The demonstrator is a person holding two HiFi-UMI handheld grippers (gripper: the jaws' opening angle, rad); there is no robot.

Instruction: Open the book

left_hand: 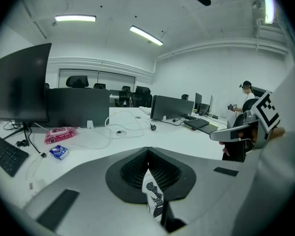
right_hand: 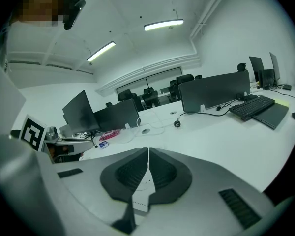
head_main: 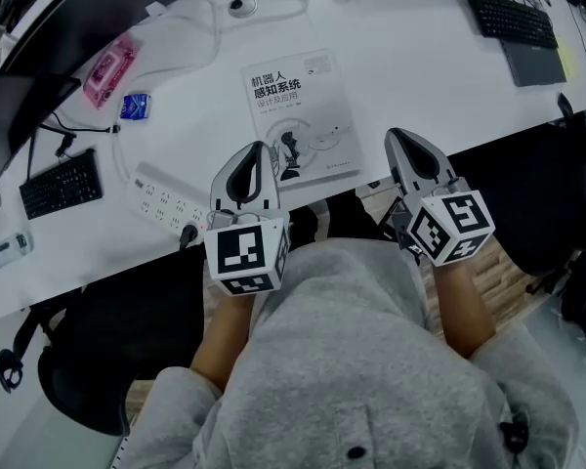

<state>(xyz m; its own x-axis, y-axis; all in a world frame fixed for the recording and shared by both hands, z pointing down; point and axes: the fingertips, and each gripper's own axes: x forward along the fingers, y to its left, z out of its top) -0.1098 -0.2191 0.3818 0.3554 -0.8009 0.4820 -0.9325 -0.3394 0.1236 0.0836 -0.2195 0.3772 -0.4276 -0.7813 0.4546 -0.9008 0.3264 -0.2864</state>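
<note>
Holding left gripper (head_main: 258, 154) shut tight, ribbed black jaw linings meeting inside smooth grey shells, nothing pinched; tip overlapping near-left corner of book (head_main: 298, 115), contact unclear. Holding right gripper (head_main: 402, 137) with jaws likewise pressed together, empty, tip just over near edge of tabletop (head_main: 420, 66), right of book and apart from it. Lying flat and closed by near edge, mid-width: thin rectangular book, glossy white cover, dark print. Sitting toward near-left corner: long white slab-shaped power strip (head_main: 166, 201).

Open-plan office: long white desks (head_main: 420, 76) are running in rows, monitors (left_hand: 19, 82), keyboards (head_main: 62, 184) and a power strip (head_main: 166, 201) are sitting on them, black office chairs (left_hand: 76, 81) are standing behind, strip lights (left_hand: 74, 18) are glowing overhead.
</note>
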